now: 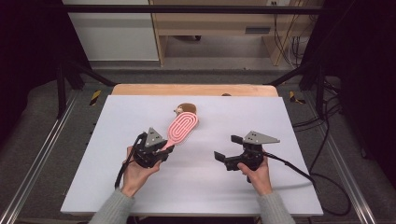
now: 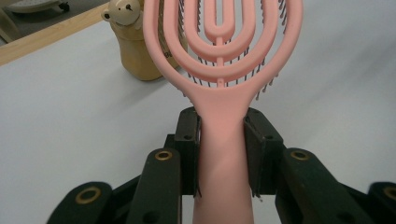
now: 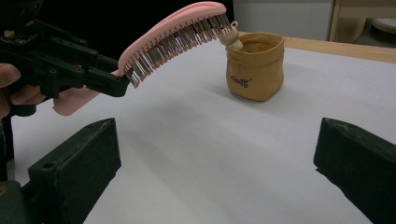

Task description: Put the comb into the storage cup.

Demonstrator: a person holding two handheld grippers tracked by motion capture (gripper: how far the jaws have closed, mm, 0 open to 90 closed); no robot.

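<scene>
White table (image 1: 196,186) underfoot; left gripper (image 1: 161,150) clamped on pink hairbrush (image 1: 183,127) handle, head above tan pouch (image 3: 255,65); right gripper (image 1: 229,148) agape, empty; probably carrying stage; next, lowering into pouch.

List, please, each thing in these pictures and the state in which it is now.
Pink hairbrush: held by its handle, lifted off the table, bristles facing down, head over the pouch.
Tan pouch: upright on the table, open at the top, a small bear figure inside.
Left gripper: shut on the brush handle.
Right gripper: open, holds nothing.
White table: bare around the pouch.
</scene>
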